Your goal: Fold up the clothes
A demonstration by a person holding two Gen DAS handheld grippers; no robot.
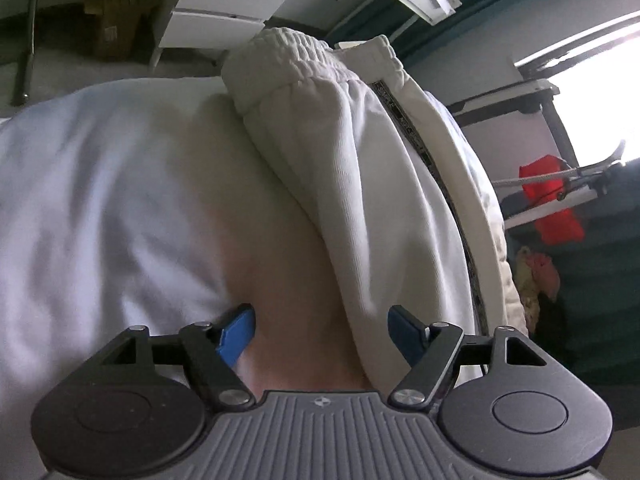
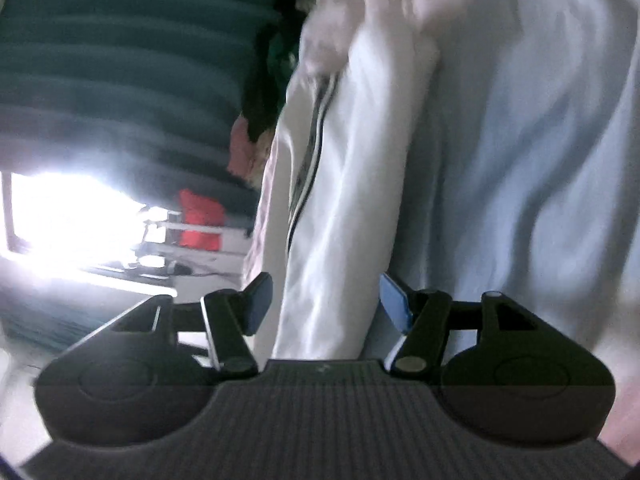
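Cream-white trousers (image 1: 352, 168) with an elastic waistband (image 1: 288, 64) and a dark side stripe (image 1: 424, 152) lie on a pale sheet (image 1: 100, 168). My left gripper (image 1: 322, 334) is open, its blue fingertips (image 1: 236, 334) straddling a fold of the fabric close below. In the blurred right wrist view the same trousers (image 2: 352, 184) run up the middle, stripe (image 2: 312, 160) on the left. My right gripper (image 2: 326, 304) is open around the trouser leg, fabric between its fingers but not pinched.
The pale sheet (image 2: 540, 140) spreads to the right of the trousers. White drawers (image 1: 224, 12) and a cardboard box (image 1: 116, 12) stand beyond. A red object (image 1: 552, 200) and a bright window (image 1: 600, 92) lie to the right, with teal curtain folds (image 2: 120, 60).
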